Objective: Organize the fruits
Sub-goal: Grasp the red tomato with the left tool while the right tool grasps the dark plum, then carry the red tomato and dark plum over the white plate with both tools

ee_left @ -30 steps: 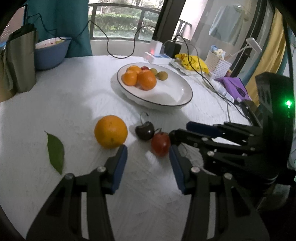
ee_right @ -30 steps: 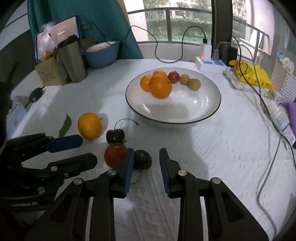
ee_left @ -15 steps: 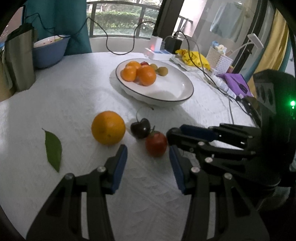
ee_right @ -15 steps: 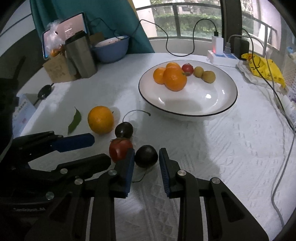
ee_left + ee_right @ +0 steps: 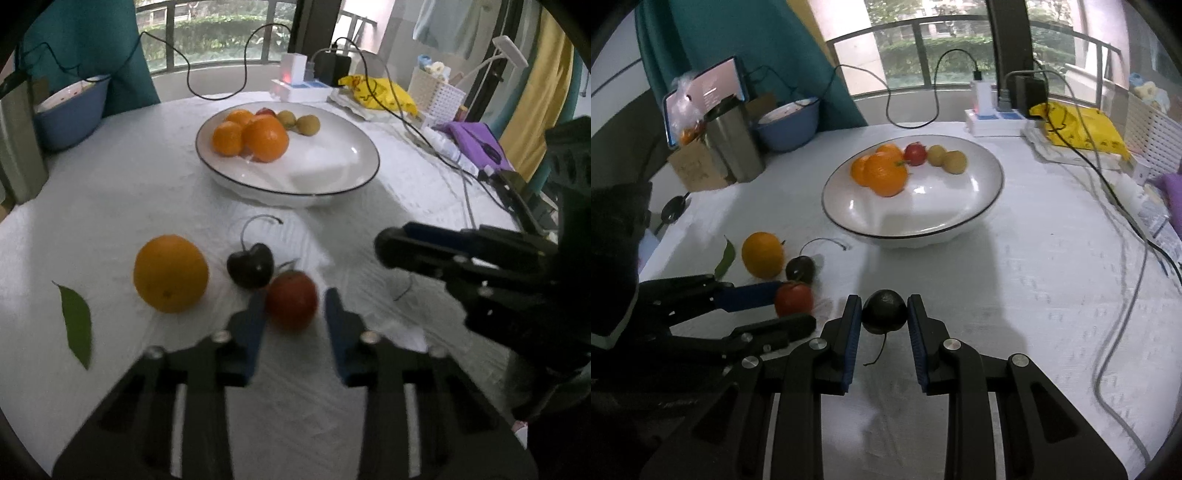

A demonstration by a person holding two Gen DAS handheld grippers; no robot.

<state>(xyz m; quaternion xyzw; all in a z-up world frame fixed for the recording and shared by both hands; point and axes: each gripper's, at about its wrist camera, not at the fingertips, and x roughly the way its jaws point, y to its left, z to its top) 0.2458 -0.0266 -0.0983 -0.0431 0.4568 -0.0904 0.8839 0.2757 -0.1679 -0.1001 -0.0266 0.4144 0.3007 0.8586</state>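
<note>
- Here, right gripper point(image 5: 884, 314) pinching a dark cherry point(image 5: 884, 311) between blue-padded fingers point(image 5: 851, 332), raised off the white surface point(image 5: 1034, 295), stem dangling below.
- Left gripper point(image 5: 293, 314) spread wide around a small red fruit point(image 5: 291, 304) resting on the surface, touching neither pad clearly.
- Just beyond: second dark cherry point(image 5: 250, 266), then loose orange point(image 5: 170, 273) to its left, green leaf point(image 5: 77, 325) farther left.
- Far centre: white plate point(image 5: 332, 184) holding oranges and small fruits.
</note>
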